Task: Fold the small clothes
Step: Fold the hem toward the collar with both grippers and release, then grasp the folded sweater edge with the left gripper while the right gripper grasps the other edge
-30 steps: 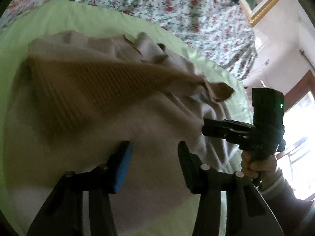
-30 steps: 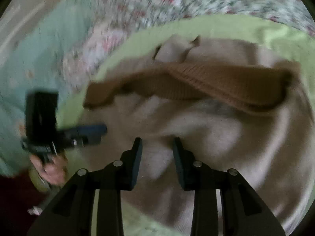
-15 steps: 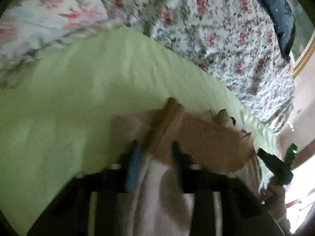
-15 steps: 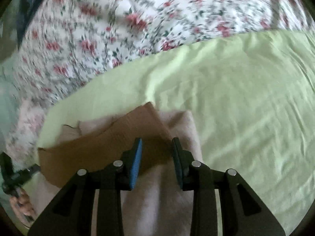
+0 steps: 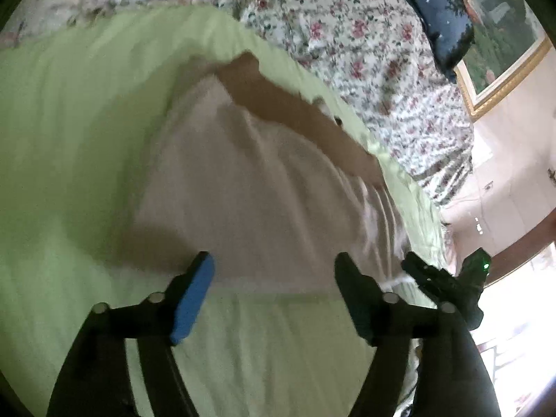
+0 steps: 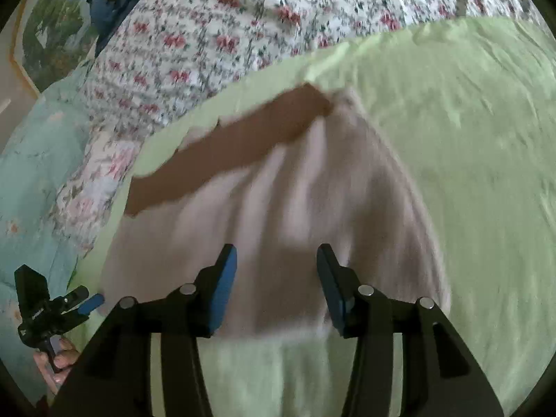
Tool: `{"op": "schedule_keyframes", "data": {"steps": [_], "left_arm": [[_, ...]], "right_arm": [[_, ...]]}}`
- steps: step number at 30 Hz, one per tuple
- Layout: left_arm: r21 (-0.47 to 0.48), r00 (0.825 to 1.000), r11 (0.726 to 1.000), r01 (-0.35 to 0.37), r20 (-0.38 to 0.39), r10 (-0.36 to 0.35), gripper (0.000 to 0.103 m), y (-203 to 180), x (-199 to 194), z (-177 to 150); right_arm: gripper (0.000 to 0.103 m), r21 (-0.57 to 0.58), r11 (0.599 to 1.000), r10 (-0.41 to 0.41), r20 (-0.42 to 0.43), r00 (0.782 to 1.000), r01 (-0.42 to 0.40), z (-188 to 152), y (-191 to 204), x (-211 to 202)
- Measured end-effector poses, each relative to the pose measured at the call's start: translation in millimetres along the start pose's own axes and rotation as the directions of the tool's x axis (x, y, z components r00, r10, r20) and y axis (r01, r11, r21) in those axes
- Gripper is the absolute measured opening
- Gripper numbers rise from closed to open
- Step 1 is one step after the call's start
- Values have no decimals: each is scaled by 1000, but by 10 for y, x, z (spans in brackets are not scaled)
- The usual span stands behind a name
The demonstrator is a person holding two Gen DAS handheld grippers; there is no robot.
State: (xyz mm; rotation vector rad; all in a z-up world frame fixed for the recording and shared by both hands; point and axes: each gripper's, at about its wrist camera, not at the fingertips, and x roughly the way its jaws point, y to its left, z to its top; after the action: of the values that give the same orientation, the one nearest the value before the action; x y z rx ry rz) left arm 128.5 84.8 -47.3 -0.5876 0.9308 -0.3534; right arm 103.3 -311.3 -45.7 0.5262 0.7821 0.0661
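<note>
While opening | left claw (image 5: 272, 292) released, empty | right claw (image 6: 276, 286) released, empty | garment (image 6: 278, 201) lies beyond both.

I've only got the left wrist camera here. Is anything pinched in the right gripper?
Observer: No. The right gripper's jaws are opening with nothing between the pads; the beige garment lies below and ahead of them.
Operator: Any room to the right of the garment?
Observer: Yes, bare green sheet spreads wide past its right edge.
Operator: What's past the floral cover on the left?
Observer: A pale blue quilt lies beside the floral cover.
</note>
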Motion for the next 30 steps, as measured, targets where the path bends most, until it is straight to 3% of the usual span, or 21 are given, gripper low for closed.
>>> {"op": "schedule_keyframes", "data": {"steps": [5, 11, 25, 27, 29, 30], "left_arm": [[-70, 998, 997, 44, -40, -47, 80, -42, 54, -330], [-160, 996, 984, 75, -26, -80, 83, -6, 158, -420], [-244, 994, 970, -13, 106, 40, 83, 143, 422, 100], [-241, 990, 970, -35, 126, 67, 78, 154, 438, 189], [-218, 979, 972, -90, 157, 126, 52, 159, 449, 304], [-204, 975, 972, -113, 163, 148, 44, 158, 466, 361]], "right_arm": [[52, 34, 999, 29, -25, 999, -29, -322, -7, -147], [53, 63, 996, 61, -30, 998, -59, -523, 8, -304], [59, 53, 994, 98, -31, 995, -96, -505, 88, -355], [60, 53, 994, 102, -36, 994, -100, -469, 83, -319], [60, 50, 993, 109, -39, 993, -107, -409, 79, -279], [60, 43, 993, 111, -37, 993, -110, -359, 84, -258]]}}
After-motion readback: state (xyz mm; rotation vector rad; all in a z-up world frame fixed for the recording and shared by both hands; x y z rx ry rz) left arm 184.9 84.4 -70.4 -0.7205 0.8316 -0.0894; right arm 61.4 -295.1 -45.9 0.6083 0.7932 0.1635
